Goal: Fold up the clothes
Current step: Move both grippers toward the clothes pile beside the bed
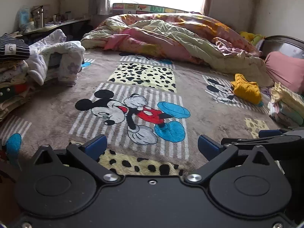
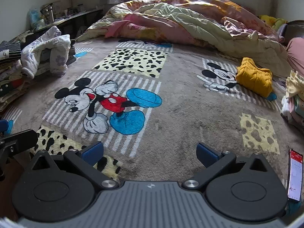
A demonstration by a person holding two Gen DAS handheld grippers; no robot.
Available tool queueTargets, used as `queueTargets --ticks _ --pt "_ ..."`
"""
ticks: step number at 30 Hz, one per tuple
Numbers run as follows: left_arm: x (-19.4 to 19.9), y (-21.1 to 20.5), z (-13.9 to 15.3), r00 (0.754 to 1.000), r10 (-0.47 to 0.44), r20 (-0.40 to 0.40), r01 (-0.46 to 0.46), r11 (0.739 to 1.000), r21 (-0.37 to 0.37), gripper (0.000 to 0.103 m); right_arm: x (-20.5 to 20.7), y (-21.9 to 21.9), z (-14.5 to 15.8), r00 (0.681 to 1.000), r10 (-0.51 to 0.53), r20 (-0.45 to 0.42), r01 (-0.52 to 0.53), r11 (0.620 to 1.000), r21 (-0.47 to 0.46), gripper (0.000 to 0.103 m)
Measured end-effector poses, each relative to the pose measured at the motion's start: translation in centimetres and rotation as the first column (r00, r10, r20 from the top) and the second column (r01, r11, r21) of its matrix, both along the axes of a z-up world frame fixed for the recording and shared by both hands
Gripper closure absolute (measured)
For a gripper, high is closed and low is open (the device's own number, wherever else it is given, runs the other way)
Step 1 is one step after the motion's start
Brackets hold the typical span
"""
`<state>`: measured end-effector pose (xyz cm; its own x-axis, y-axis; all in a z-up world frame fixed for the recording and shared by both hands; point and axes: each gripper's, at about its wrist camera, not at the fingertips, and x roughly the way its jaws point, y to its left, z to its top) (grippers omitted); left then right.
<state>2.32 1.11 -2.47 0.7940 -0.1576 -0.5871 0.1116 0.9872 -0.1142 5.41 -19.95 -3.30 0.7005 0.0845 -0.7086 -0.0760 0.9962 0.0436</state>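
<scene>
Claws left (image 1: 151,147) and right (image 2: 150,153) hover wide open, empty, above blanket (image 2: 180,110), yellow sweater (image 2: 253,77) beyond.

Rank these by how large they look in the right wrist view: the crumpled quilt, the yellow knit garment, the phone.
1. Crumpled quilt, largest by far, though farthest away.
2. Yellow knit garment.
3. Phone, seen edge-on and cut by the frame edge; its nearness makes this last place unsure.

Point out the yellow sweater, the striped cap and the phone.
yellow sweater (image 2: 253,77): right wrist view, middle of the knit bundle.
striped cap (image 1: 13,48): left wrist view, beside its G label.
phone (image 2: 295,176): right wrist view, on its lit screen.
</scene>
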Motion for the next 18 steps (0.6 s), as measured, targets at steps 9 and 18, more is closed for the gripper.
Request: queueTargets --ticks 9,18 --pt "1.7 -0.3 -1.2 1.000 -0.018 -0.026 0.018 1.000 -0.003 0.000 1.2 -0.7 -1.5 0.999 -0.032 -0.029 0.032 0.999 0.004 0.000" --pt "4.6 3.1 -2.9 0.997 0.077 -0.019 -0.076 0.996 0.052 0.000 3.9 0.8 -2.9 0.999 0.035 -0.011 -0.035 0.999 0.027 0.000"
